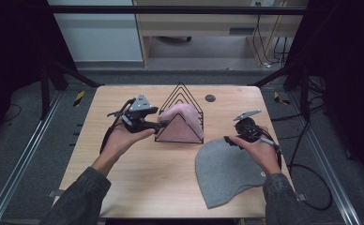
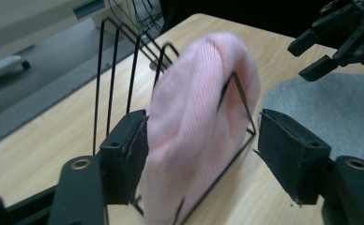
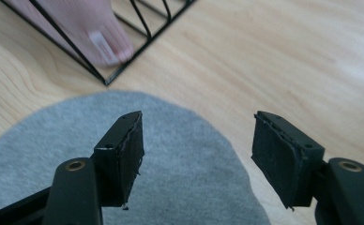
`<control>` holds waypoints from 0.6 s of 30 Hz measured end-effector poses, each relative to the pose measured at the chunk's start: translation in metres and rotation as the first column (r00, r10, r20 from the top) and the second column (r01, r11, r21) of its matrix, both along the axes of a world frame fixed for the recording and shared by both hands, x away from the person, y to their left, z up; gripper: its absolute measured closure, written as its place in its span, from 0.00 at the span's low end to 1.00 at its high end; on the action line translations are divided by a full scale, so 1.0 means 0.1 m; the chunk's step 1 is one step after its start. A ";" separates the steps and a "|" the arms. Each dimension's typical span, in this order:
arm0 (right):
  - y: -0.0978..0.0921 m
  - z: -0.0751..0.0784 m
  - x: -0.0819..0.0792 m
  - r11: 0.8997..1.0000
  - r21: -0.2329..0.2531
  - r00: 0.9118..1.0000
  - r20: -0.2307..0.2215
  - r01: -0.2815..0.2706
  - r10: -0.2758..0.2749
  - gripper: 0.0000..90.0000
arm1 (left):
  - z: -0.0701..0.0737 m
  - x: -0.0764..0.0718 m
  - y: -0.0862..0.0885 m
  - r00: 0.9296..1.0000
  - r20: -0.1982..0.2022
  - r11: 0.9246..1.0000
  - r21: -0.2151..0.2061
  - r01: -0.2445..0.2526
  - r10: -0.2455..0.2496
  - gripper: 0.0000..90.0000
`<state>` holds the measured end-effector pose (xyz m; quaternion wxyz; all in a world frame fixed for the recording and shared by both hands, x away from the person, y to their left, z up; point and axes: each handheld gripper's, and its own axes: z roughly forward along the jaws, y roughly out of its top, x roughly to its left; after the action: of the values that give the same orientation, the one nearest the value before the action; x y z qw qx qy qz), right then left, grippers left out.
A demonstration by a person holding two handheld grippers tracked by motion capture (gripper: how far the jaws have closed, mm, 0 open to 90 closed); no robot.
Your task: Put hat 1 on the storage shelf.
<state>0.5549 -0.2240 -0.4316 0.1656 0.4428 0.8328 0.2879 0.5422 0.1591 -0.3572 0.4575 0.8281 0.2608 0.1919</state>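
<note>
Grey beanie (image 1: 224,171) lies flat by the table's (image 1: 147,183) near right edge; my right gripper (image 1: 236,139) hovers above it, jaws wide, holding nothing. Farther in, my left gripper (image 1: 159,123), jaws spread, straddles the pink beanie (image 1: 185,119) in the wire rack (image 1: 180,96) mid-table.

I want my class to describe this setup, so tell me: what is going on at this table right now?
A person holds a gripper in each hand at a wooden table. The left gripper, jaws open, is at a pink knit hat tucked into a black wire rack; one pad is right against the hat. The right gripper, also open, hovers at the top edge of a grey beanie lying flat beside the rack.
</note>
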 end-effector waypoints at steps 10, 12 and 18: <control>-0.06 -0.18 0.07 1.000 -0.010 0.998 -0.065 0.014 -0.015 0.61 | -0.50 -0.44 0.35 0.996 -0.065 0.998 0.045 -0.052 0.055 0.09; -0.06 -0.20 0.10 1.000 -0.019 0.997 -0.073 0.021 -0.022 0.58 | -0.60 -0.49 0.40 0.996 -0.070 0.995 0.077 -0.055 0.060 0.07; -0.09 -0.29 0.17 0.998 -0.034 0.994 -0.093 0.062 -0.065 0.50 | -0.84 -0.63 0.55 0.994 -0.086 0.991 0.124 -0.052 0.063 0.07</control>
<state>0.5721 -0.2332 -0.4606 0.1422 0.4793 0.8297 0.2483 0.4793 0.2141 -0.4416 0.3883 0.8544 0.2927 0.1831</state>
